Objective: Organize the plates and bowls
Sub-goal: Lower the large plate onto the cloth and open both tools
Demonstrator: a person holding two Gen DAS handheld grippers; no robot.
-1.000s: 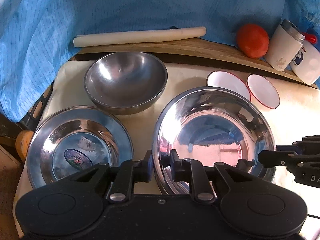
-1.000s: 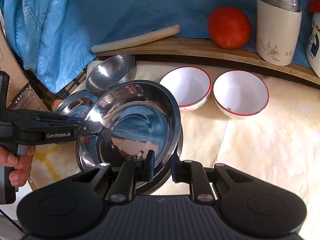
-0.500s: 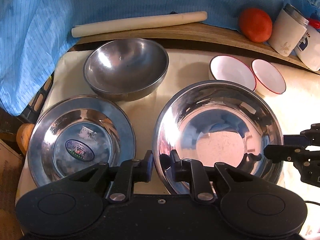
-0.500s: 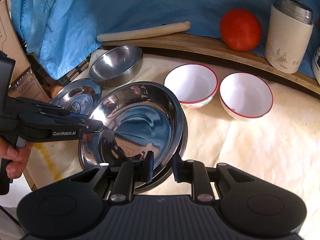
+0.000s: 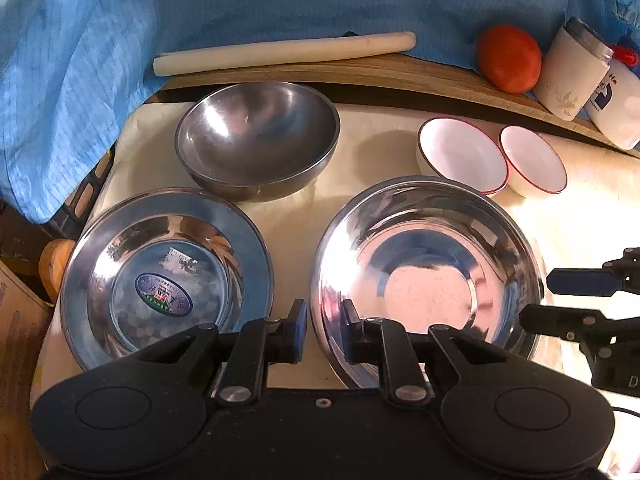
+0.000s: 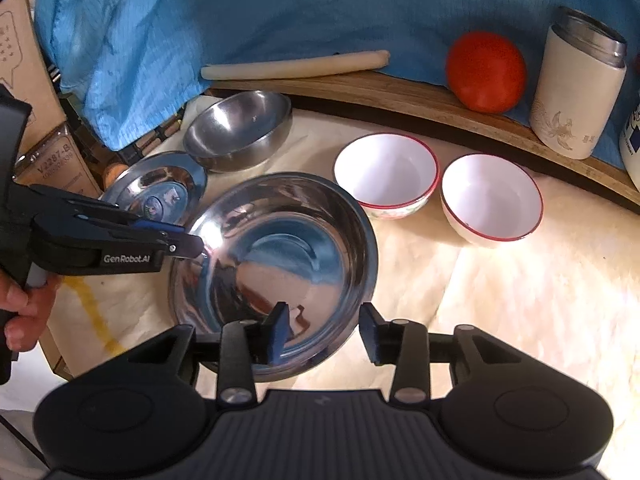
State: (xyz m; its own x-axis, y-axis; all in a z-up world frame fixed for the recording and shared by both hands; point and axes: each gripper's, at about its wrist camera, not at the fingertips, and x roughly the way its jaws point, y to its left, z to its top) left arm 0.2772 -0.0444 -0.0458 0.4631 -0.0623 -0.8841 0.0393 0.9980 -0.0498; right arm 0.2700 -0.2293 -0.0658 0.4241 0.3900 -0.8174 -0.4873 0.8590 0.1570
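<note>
**Right grip released as the steel dish settles on the tabletop**

A blue cloth hangs behind a cream-covered tabletop (image 6: 520, 280), with a wooden ledge along the back carrying a rolling pin (image 5: 284, 51), a tomato (image 6: 485, 72) and a white canister (image 6: 576, 96). The large shiny steel dish (image 5: 428, 276) now sits level near the front of the tabletop, between the labelled steel plate (image 5: 164, 280) on its left and the two red-rimmed white bowls (image 6: 386, 172) behind it to the right; the dull steel bowl (image 5: 256, 136) stands further back. Half a second ago the dish was tilted and the right gripper (image 6: 324, 330) was pinched on its near rim; its jaws now stand well apart, one finger over the dish's inside, the other outside the rim. The left gripper (image 5: 322, 330) has its jaws close together astride the dish's left rim, apparently still clamped on it. A second dish seen under it earlier is no longer distinguishable, so it has probably nested. I judge this placement nearly finished: the left needs only to let go, then the white bowls could be stacked
</note>
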